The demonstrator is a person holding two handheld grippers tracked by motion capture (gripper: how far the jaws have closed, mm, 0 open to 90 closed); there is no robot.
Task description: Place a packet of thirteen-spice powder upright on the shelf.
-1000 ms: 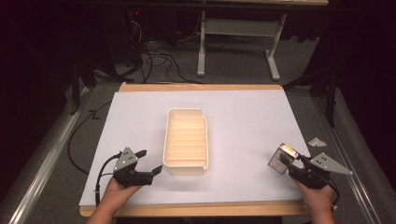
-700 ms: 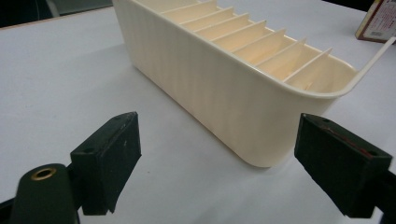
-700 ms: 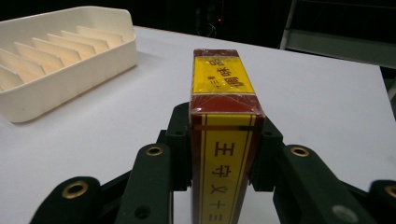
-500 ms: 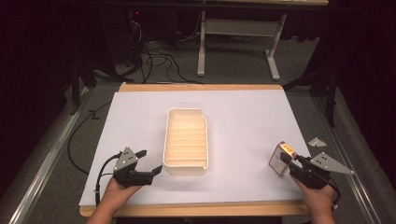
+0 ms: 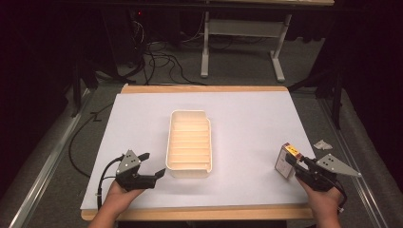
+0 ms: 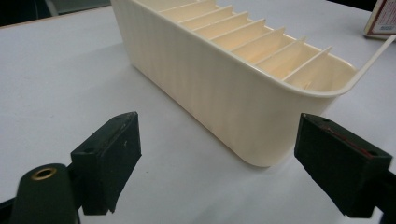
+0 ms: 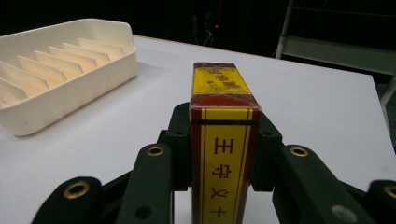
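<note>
The right tool point(image 5: 298, 165) squeezes a small red and yellow box point(image 7: 223, 140) near the bench point(image 5: 247, 114) edge. The left tool point(image 5: 151, 167) is open beside the cream divided tray point(image 5: 189, 142). A loose squeeze could drop the box.

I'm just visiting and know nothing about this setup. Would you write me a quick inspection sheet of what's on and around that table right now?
Surface: table under a white sheet, wooden edge showing at front and back.
Job's things: cream tray with slotted dividers, nothing in it, at the middle; upright yellow and dark red box with printed characters, near the right edge.
Clutter: small crumpled white scrap just off the table's right side.
Grippers: left gripper open, beside the tray's near left corner, not touching; right gripper shut on the box.
Cables: black cable trailing from the left gripper; a tangle on the floor behind.
Surroundings: dark room, grey floor, white table frame behind.
</note>
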